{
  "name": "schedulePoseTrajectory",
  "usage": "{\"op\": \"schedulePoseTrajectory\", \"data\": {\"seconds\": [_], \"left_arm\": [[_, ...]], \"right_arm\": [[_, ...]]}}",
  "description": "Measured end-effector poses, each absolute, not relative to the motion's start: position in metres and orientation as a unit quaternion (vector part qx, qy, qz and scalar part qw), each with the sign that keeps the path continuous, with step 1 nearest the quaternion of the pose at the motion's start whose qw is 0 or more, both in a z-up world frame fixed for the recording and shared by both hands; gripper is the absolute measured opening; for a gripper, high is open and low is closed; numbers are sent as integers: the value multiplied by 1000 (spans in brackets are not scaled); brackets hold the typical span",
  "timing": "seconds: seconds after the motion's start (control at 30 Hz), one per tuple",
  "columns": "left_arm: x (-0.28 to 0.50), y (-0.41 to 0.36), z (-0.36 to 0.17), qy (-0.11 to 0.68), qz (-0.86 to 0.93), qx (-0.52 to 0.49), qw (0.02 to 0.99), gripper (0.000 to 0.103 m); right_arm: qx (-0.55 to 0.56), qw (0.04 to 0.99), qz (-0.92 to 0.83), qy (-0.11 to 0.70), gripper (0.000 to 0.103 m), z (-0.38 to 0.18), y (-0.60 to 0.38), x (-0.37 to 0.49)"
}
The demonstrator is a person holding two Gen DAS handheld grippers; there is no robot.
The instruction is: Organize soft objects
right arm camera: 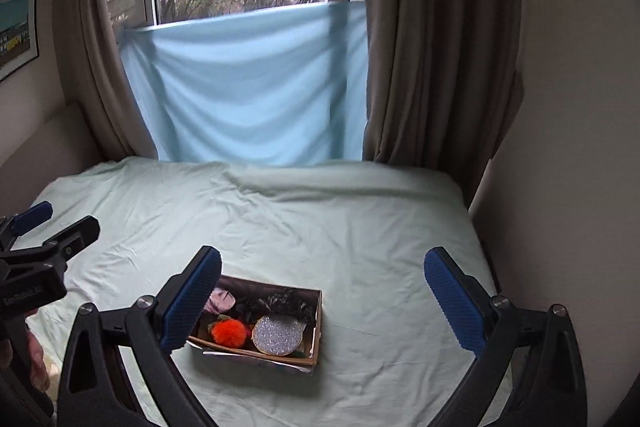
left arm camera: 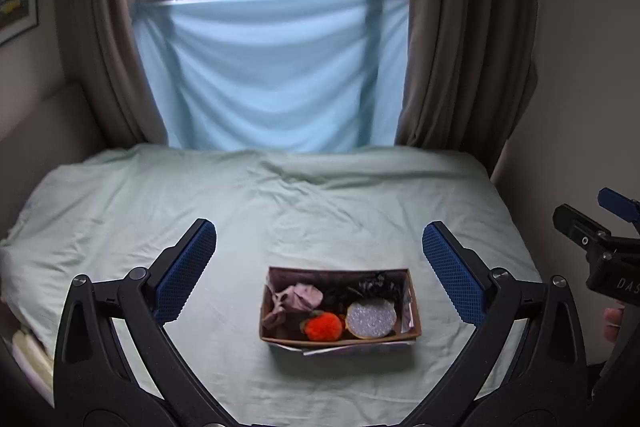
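Note:
A small cardboard box [left arm camera: 412, 297] sits on the pale green bed sheet [left arm camera: 280, 211]. In it lie a pink-grey cloth [left arm camera: 298, 299], an orange pom-pom [left arm camera: 324, 326], a round silver glitter pad [left arm camera: 371, 319] and a black frilly item [left arm camera: 374, 285]. My left gripper [left arm camera: 319, 269] is open and empty, held above and before the box. My right gripper [right arm camera: 322, 297] is open and empty, with the box [right arm camera: 318, 323] by its left finger. The box holds the same orange pom-pom [right arm camera: 229, 331] and glitter pad [right arm camera: 277, 339].
A light blue cloth [left arm camera: 272, 71] hangs under the window between brown curtains [left arm camera: 452, 47]. A wall stands right of the bed. The right gripper's body [left arm camera: 600, 255] shows at the left view's right edge; the left gripper's body [right arm camera: 36, 263] shows at the right view's left edge.

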State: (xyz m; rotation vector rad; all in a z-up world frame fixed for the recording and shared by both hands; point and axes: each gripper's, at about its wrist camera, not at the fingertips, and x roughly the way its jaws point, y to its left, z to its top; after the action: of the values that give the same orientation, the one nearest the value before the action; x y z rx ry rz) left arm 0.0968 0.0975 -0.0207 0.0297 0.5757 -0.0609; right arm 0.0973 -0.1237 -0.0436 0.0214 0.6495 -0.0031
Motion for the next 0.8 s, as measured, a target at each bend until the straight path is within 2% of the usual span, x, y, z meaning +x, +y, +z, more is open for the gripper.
{"op": "schedulePoseTrajectory", "data": {"seconds": [0.37, 0.8], "left_arm": [[47, 88, -3, 231, -14, 33, 972, 103], [32, 79, -4, 220, -26, 35, 975, 103]], "right_arm": [[24, 964, -15, 266, 101, -12, -129, 53], [32, 969, -29, 245, 101, -5, -133, 39]]}}
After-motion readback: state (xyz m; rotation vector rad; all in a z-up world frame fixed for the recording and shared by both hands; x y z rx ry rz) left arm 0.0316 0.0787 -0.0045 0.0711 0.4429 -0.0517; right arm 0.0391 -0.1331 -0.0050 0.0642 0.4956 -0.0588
